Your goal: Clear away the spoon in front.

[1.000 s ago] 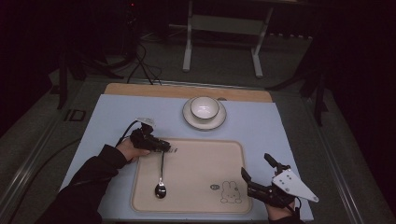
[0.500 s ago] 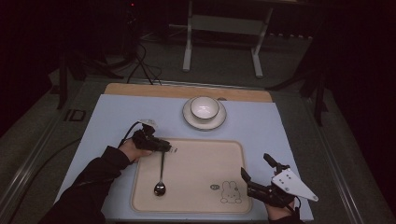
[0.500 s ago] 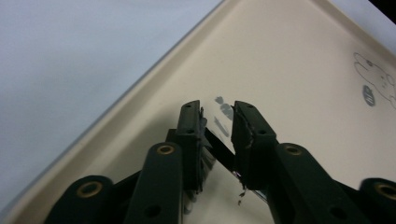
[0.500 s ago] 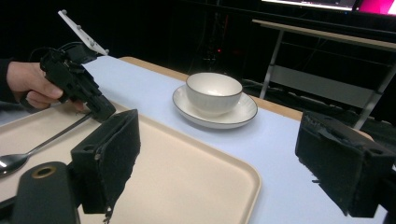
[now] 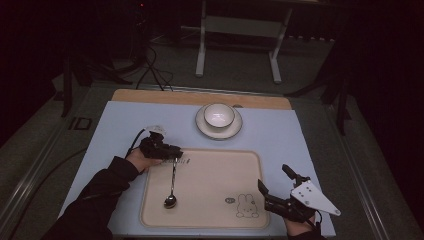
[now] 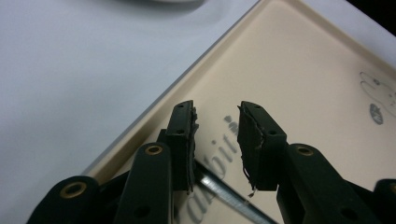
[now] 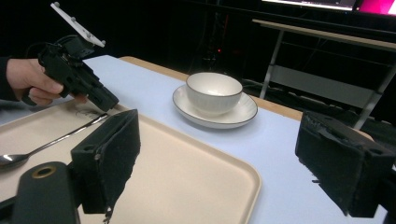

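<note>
Grey print on the tray (image 6: 303, 70) is partly hidden by the tongs; only "bit" is legible.

A table (image 5: 125, 125) covered with a pale blue sheet, a bare wooden strip along its far edge, carries a beige tray (image 5: 210, 220) printed with a rabbit drawing at the near middle, and a white saucer (image 5: 202, 127) holding a bowl just beyond the tray's far edge.
</note>
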The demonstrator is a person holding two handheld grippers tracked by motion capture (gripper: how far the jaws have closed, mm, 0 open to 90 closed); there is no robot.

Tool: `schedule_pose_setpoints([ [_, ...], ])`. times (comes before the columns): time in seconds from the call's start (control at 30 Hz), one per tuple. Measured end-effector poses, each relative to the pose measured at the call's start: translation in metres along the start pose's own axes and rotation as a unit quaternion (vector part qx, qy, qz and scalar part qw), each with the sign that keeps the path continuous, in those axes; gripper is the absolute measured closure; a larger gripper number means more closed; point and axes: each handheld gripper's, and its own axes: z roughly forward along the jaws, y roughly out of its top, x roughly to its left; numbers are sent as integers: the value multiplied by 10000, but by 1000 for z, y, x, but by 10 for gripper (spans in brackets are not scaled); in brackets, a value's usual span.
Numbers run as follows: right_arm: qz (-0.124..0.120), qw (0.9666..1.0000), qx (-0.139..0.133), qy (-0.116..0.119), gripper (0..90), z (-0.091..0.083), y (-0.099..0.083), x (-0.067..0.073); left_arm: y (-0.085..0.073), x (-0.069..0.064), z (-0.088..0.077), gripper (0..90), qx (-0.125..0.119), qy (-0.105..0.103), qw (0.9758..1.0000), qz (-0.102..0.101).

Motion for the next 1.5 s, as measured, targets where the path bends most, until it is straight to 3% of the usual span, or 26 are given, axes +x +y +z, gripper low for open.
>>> schedule_pose_setpoints([
  [0.27, 0, 10000, -12, 7, 139, 0, 0, 0, 10, -20, -9, 580, -97, 13, 9997, 211],
  [0.37, 0, 10000, -6, 11, 139, 0, 0, 0, 15, -27, -14, 474, -196, 127, 9995, 215],
  [0.47, 8, 10000, -12, 13, 139, -1, 0, 0, 20, -34, -20, 340, -283, 106, 9994, 143],
  [0.5, 9, 10000, -13, 9, 139, -1, 0, 0, 20, -36, -21, 299, -312, -49, 9992, 233],
  [0.53, 9, 10000, -16, 9, 139, -1, 0, 0, 20, -38, -22, 195, -333, -139, 9991, 240],
  [0.57, 12, 10000, -11, 12, 139, -1, 0, 0, 19, -40, -22, 155, -364, -130, 9991, 185],
  [0.63, 7, 10000, -9, 11, 139, -1, 0, 0, 18, -47, -22, 131, -393, -210, 9984, 360],
  [0.73, 10, 10000, 2, 14, 139, 0, 0, 0, 17, -52, -21, 45, -373, -201, 9983, 396],
  [0.87, 11, 10000, -5, 8, 139, -1, 0, 0, 16, -61, -24, 18, -367, -76, 9974, 609],
  [0.97, 5, 10000, -3, 7, 139, -1, 0, 0, 15, -67, -28, 18, -470, -98, 9965, 688],
  [1.03, 20, 10000, -15, 12, 139, -1, 0, 0, 15, -68, -32, 18, -603, -181, 9959, 653],
  [1.5, 9, 10000, -37, -1, 139, -2, 1, 0, 15, -85, -67, 18, -1055, -2, 9917, 729],
])
